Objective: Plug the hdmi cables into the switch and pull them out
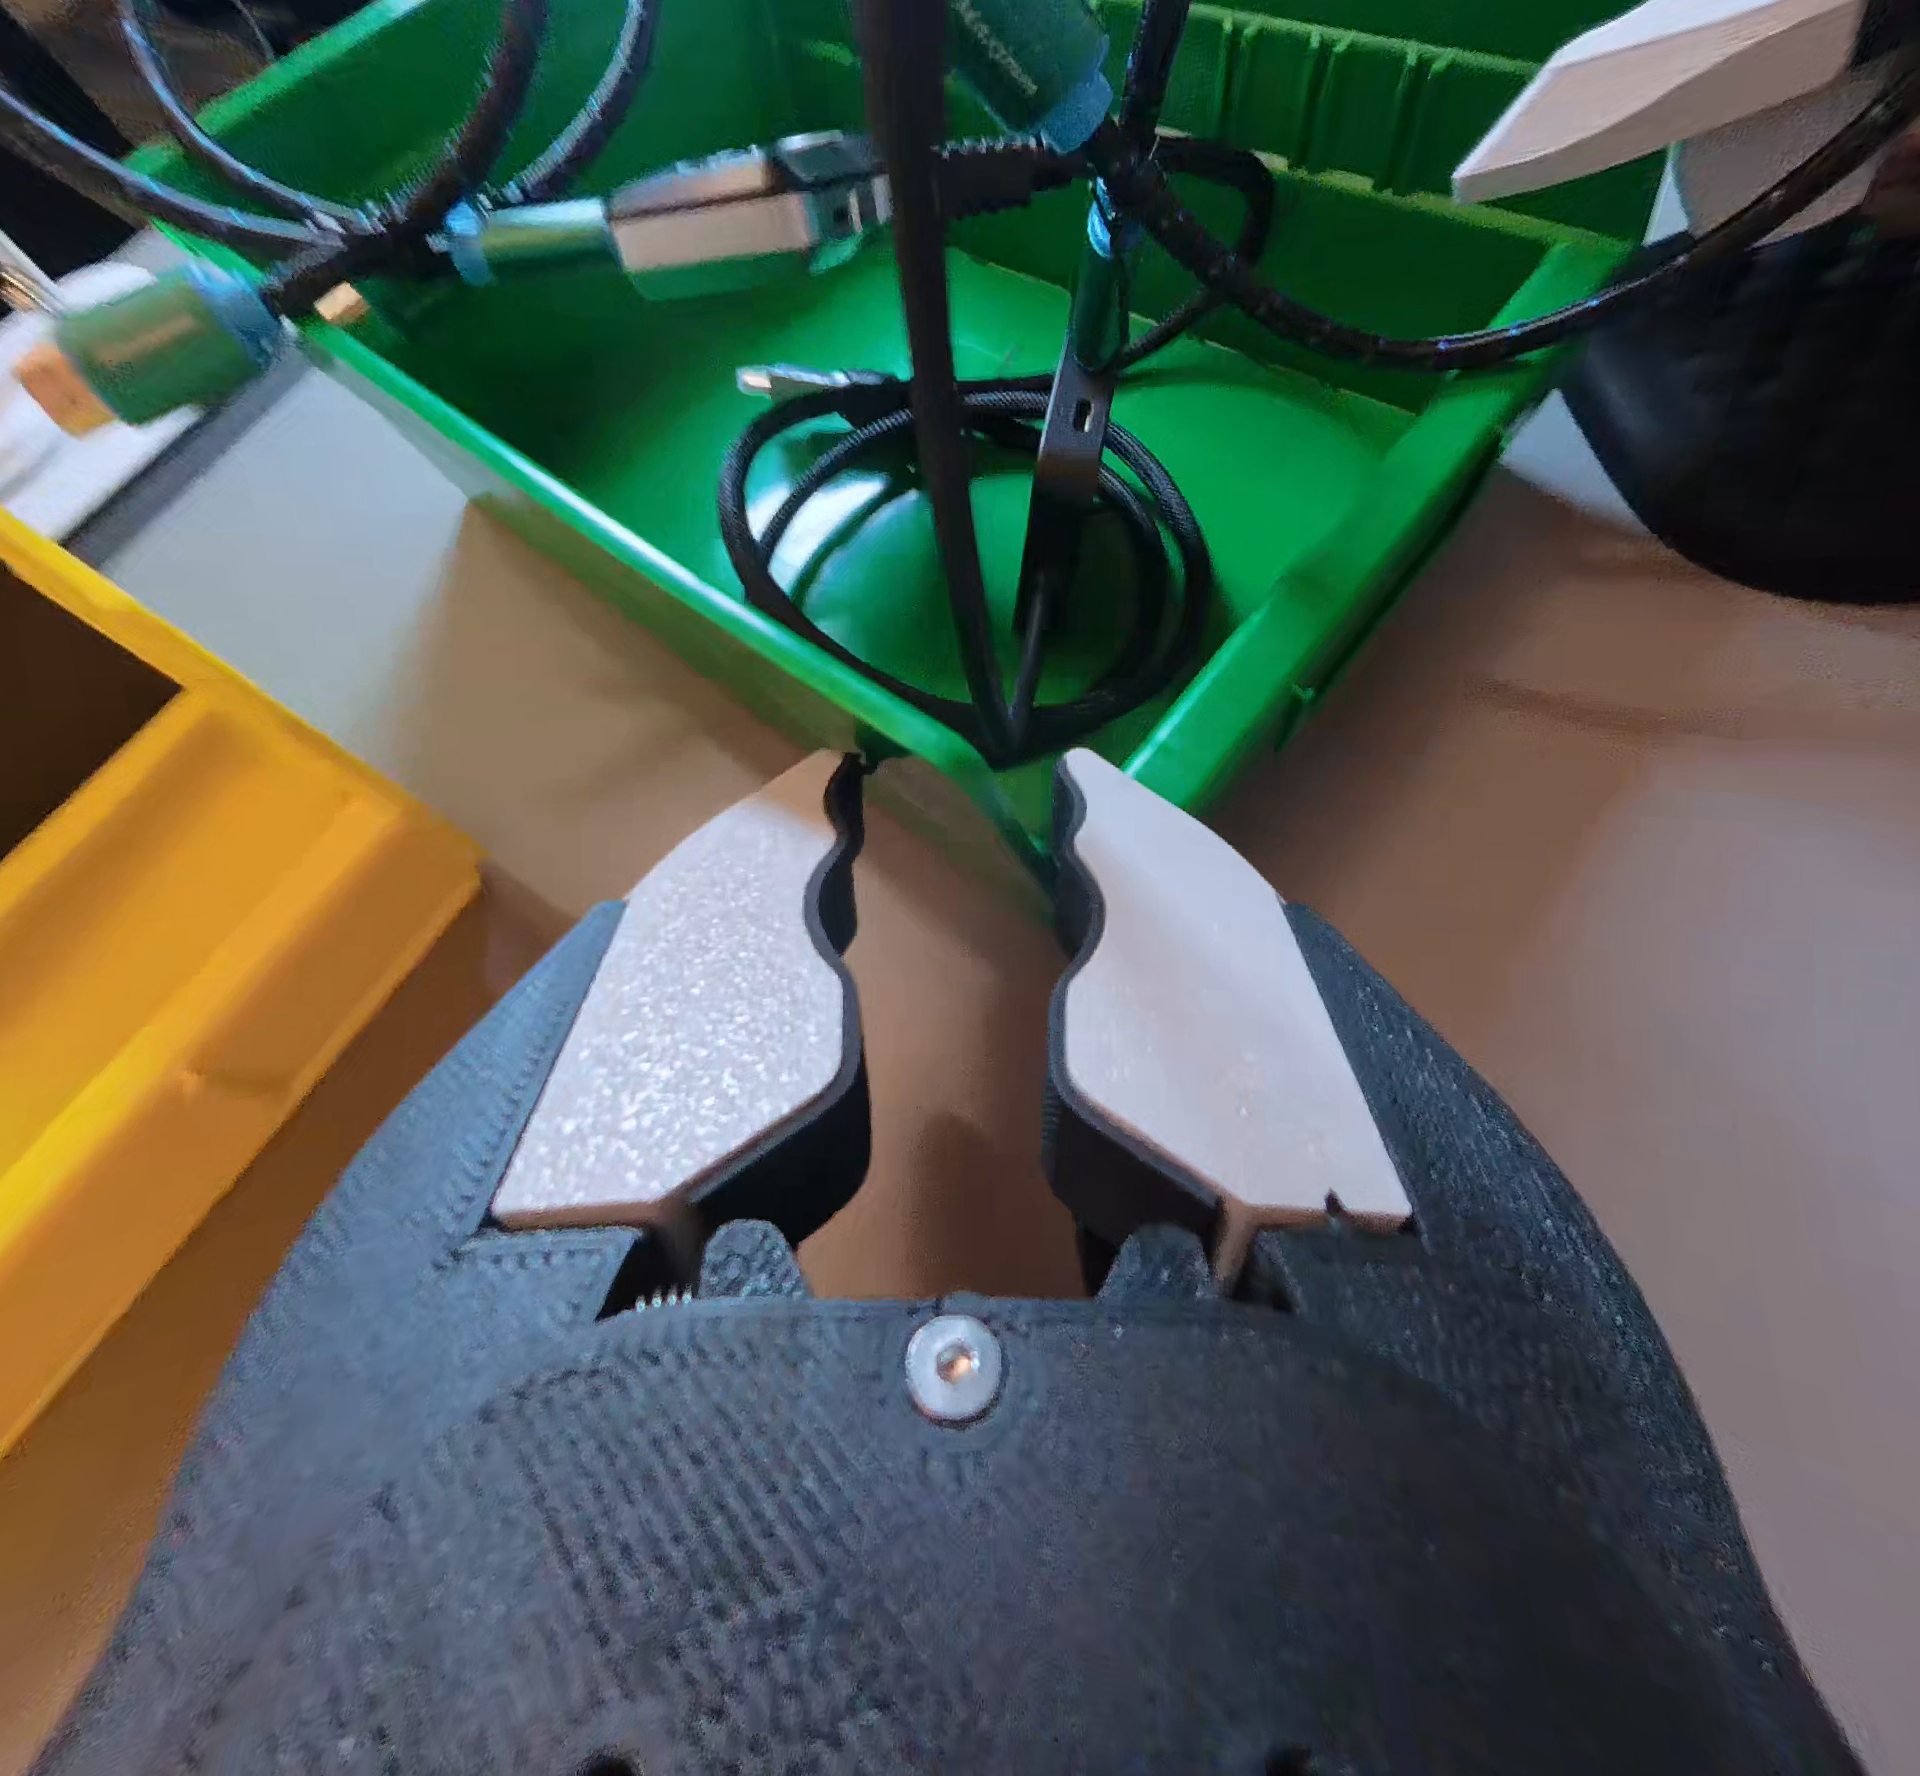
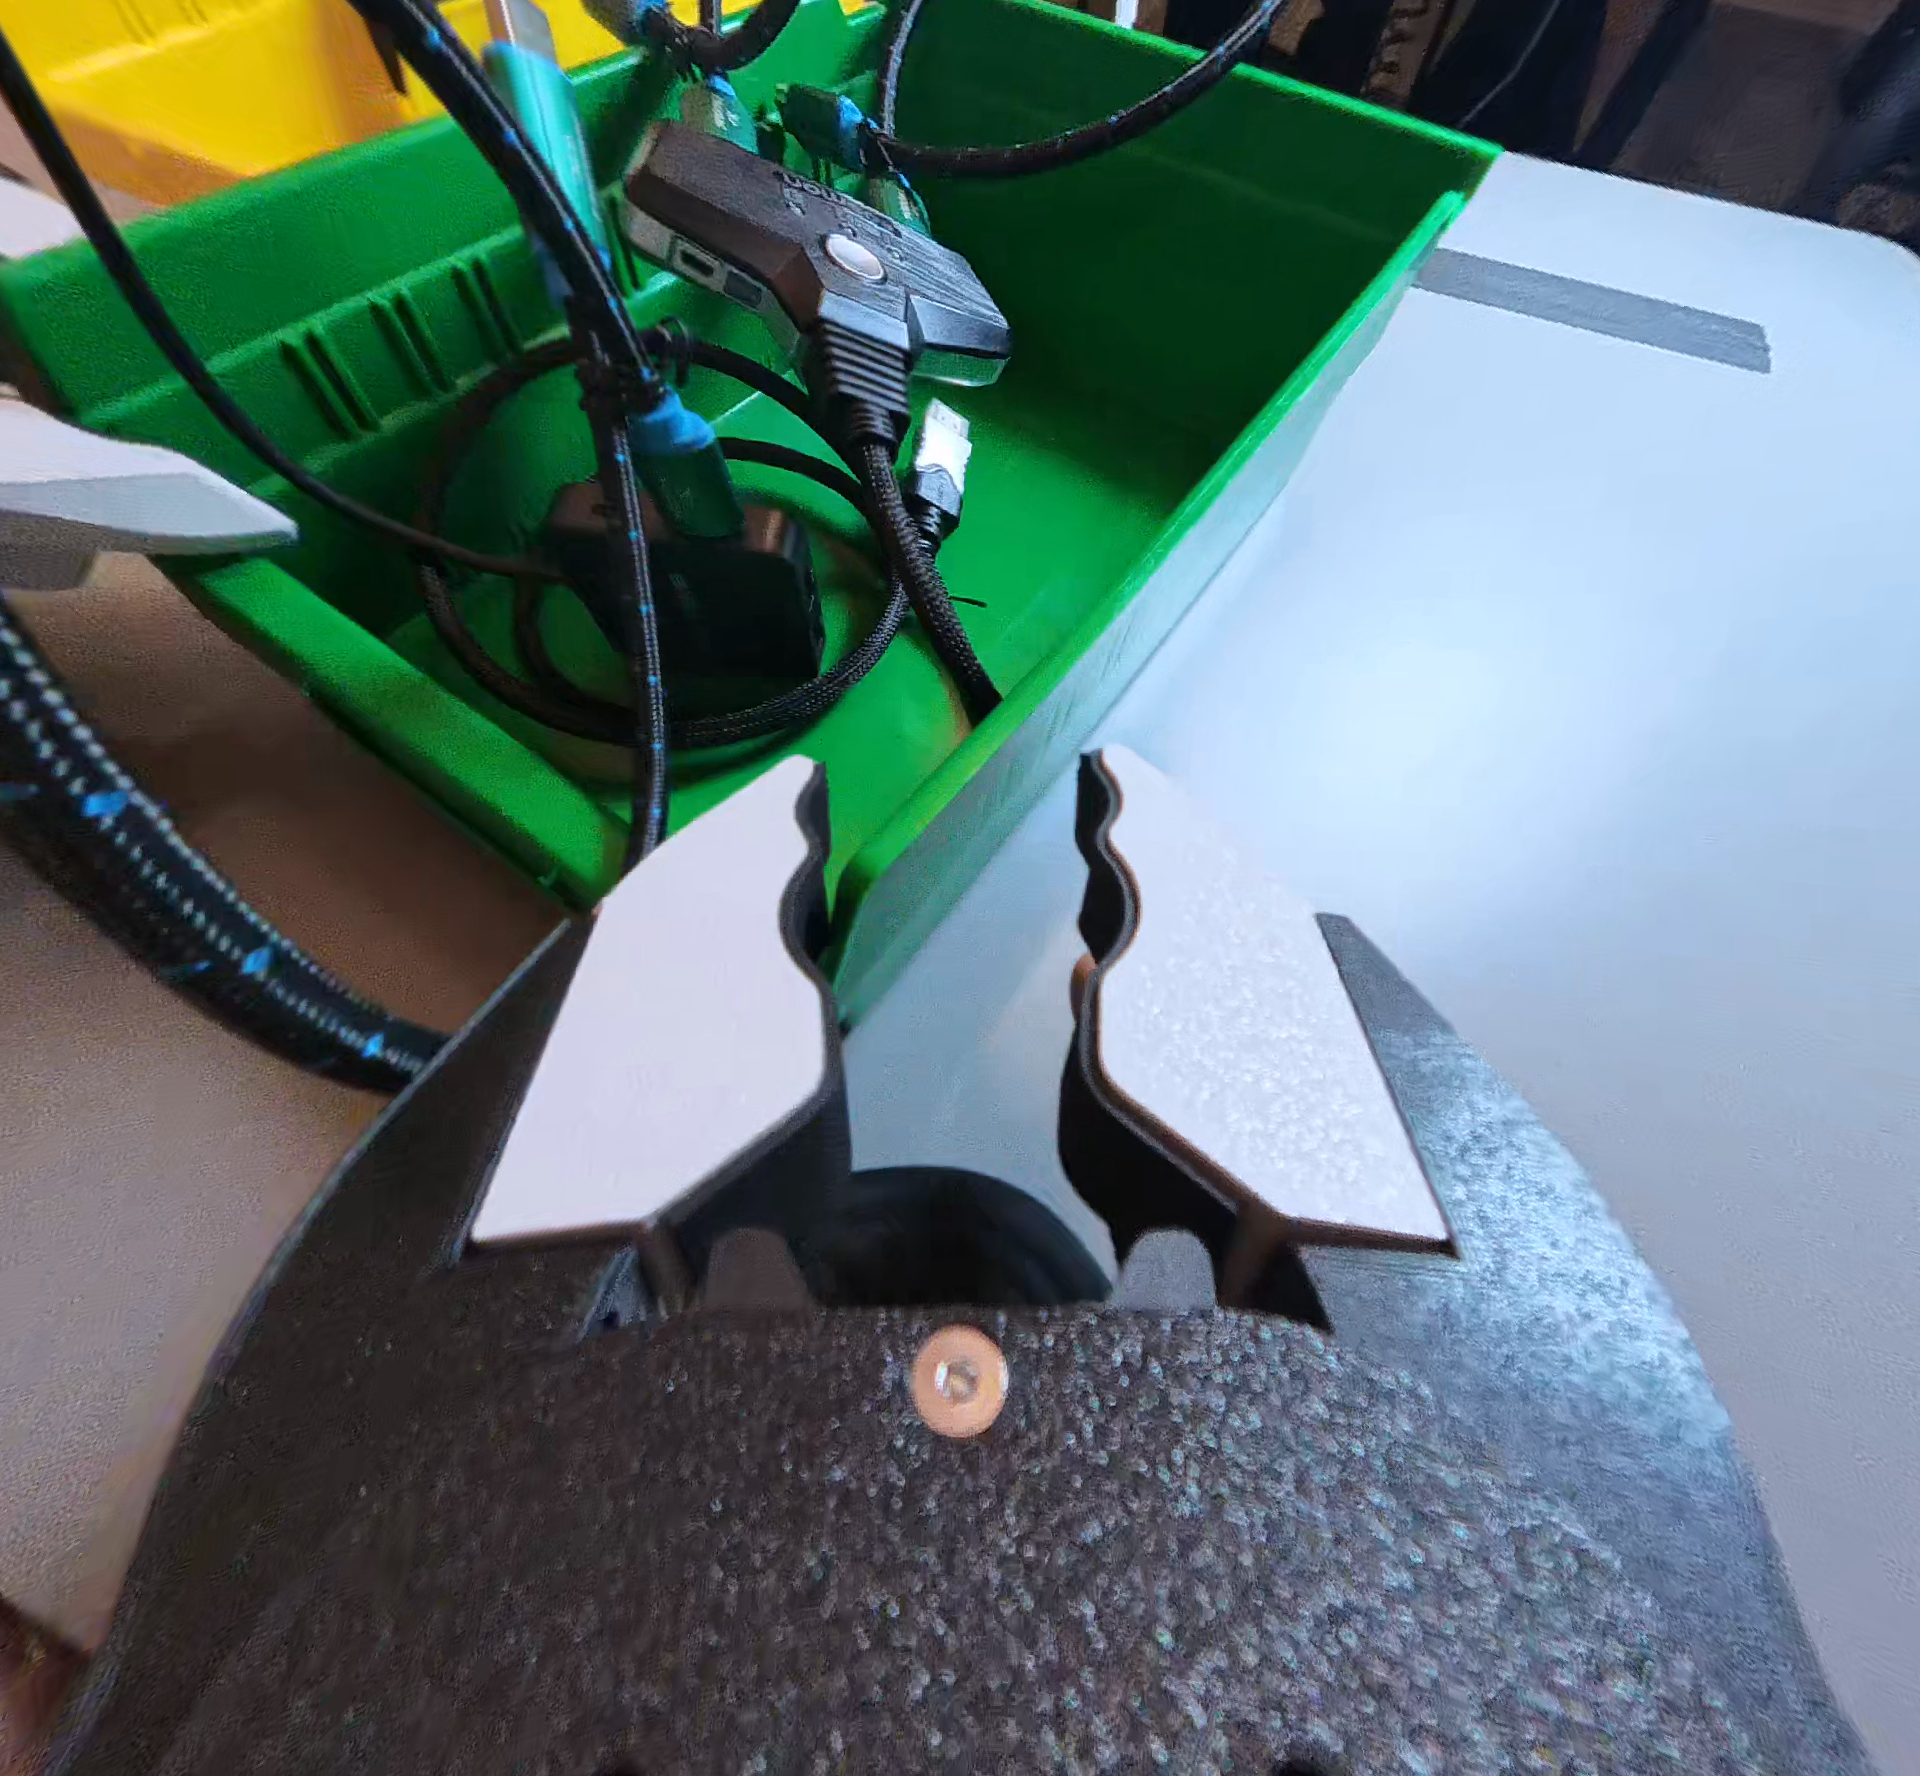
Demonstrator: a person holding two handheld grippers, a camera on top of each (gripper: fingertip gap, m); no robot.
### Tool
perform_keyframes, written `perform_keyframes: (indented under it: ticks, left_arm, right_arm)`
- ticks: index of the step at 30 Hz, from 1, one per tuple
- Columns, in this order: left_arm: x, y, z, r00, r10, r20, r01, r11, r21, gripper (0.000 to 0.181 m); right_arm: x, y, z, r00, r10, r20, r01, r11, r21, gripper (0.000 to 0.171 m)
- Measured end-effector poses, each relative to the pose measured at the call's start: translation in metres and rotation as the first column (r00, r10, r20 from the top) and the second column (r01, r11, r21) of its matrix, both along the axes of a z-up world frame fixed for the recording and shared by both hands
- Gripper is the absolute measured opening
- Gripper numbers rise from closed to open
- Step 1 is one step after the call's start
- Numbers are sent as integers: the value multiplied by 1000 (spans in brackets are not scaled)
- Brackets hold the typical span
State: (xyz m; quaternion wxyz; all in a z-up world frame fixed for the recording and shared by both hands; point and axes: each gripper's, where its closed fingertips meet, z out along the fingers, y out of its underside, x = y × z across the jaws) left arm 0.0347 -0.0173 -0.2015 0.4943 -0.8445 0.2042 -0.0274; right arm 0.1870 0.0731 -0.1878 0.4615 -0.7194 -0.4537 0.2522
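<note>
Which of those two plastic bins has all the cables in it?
The green bin. It holds the cables and the black switch. The yellow bin beside it shows no cables inside, as far as can be seen.

I'm seeing the left gripper [image 1: 956, 781] showing a black ribbed printed body | pale speckled finger plates with wavy black inner edges | one silver hex screw [image 1: 954, 1367] at centre — I'm seeing the right gripper [image 2: 951, 791] wearing the same build | rougher pebbled black shell | coppery-lit screw [image 2: 958, 1380].
</note>
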Motion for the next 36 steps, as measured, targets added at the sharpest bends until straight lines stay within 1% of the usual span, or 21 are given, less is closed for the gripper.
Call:
perform_keyframes:
  ticks: [1,2,3,5,6,7,9,12,14,18,21,23,25,28,30,33,36]
  left_arm:
    - [-1,5,4,1000,19,4,-19,999,34,40]
    - [0,9,6,999,32,38,-34,998,52,45]
    - [3,13,7,996,30,84,-34,998,56,46]
    - [7,20,8,987,39,159,-50,997,64,48]
    - [7,22,8,987,46,155,-56,997,62,47]
    - [6,23,9,992,52,114,-60,996,61,44]
    - [4,22,11,999,51,-16,-50,996,74,35]
    - [7,17,18,996,44,-76,-36,993,111,34]
    - [8,13,38,995,55,-81,-41,985,165,33]
    - [-9,-7,106,990,110,-88,-78,948,309,32]
    - [-37,-37,153,976,195,-98,-143,911,387,32]
    - [-62,-64,176,955,274,-110,-207,886,415,31]
    - [-91,-95,192,924,363,-118,-282,858,429,30]
    - [-133,-149,208,872,477,-110,-390,813,431,28]
    - [-156,-185,210,840,533,-104,-449,790,417,28]
    - [-189,-232,196,782,608,-136,-532,766,360,27]
    - [-208,-265,179,761,629,-158,-573,766,291,28]
  right_arm:
    - [-1,2,-1,1000,7,2,-7,1000,1,45]
    - [-3,3,-1,1000,10,-10,-10,1000,-24,39]
    - [-4,5,-1,1000,7,-25,-8,1000,-29,33]
    - [-1,14,0,999,-44,-3,44,998,44,27]
    - [-1,16,0,998,-63,13,61,995,75,26]
    - [0,16,2,997,-77,21,75,992,103,24]
    - [0,15,11,997,-80,13,76,982,173,23]
    - [3,11,38,996,-73,-56,85,963,256,17]
    - [3,8,61,994,-58,-90,83,952,296,17]
    - [-16,-11,118,982,50,-182,21,929,368,20]
    - [-53,-32,158,958,175,-227,-72,913,402,21]
    - [-86,-48,176,935,264,-237,-150,900,410,21]
    - [-126,-68,183,910,351,-223,-238,879,412,21]
    - [-188,-105,176,859,475,-191,-374,837,400,19]
    - [-224,-134,165,814,546,-200,-455,813,364,20]
    - [-267,-176,148,749,627,-215,-551,769,324,20]
    - [-297,-203,123,703,679,-211,-633,733,251,20]
